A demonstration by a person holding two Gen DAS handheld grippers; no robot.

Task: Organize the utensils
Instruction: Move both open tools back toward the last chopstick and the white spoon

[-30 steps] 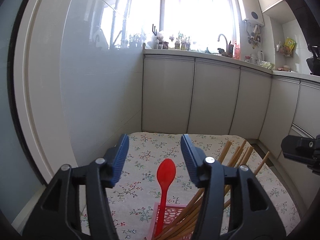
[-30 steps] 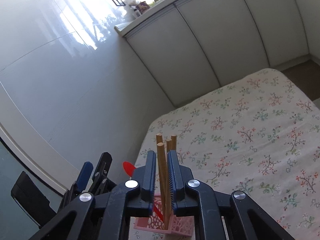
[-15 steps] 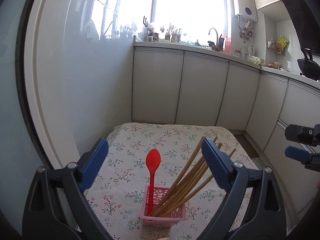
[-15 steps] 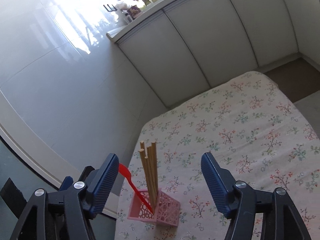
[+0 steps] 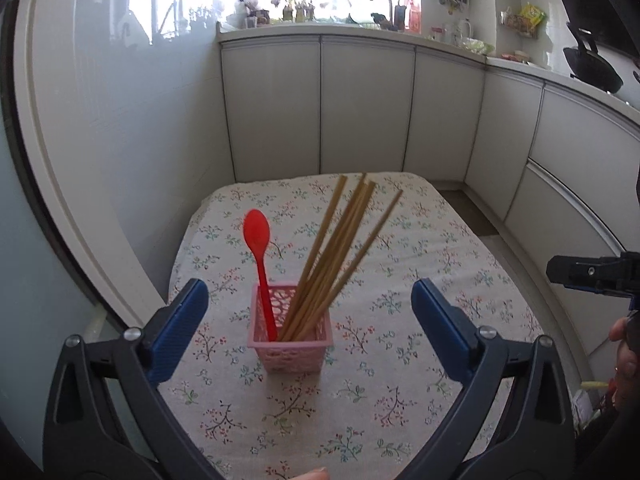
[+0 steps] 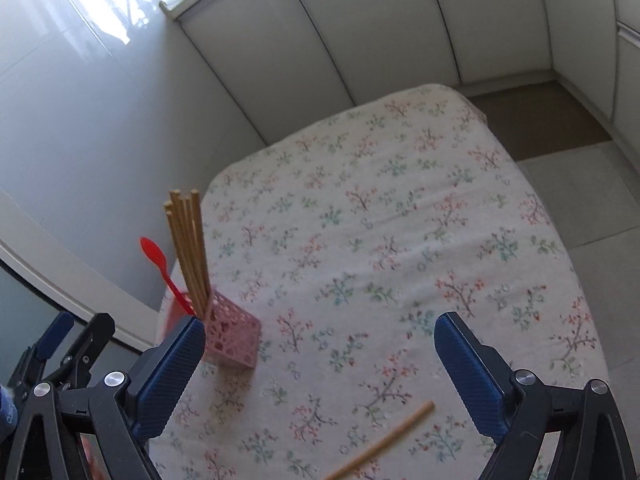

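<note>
Pink lattice plastic forms the small holder basket, which stands upright on the floral-clothed desk toward its left edge, close to the glossy wall panel. It keeps the utensils vertical and grouped: a red spoon stands at the left of the basket, bowl end up, and a bundle of wooden chopsticks leans to the right against the rim, fanning slightly because the basket is wider than the bundle. The left gripper faces the basket with its fingers spread either side of it, opening, touching nothing and holding nothing. The right gripper sits to the right of the basket, its fingers also opening and empty; its left finger overlaps the basket's near corner in the right wrist view, but contact cannot be confirmed. One loose chopstick lies flat on the desk at the near edge, well apart from the basket, between the right fingers' line of sight. Judged from this layout, that stick is the remaining item to collect.
</note>
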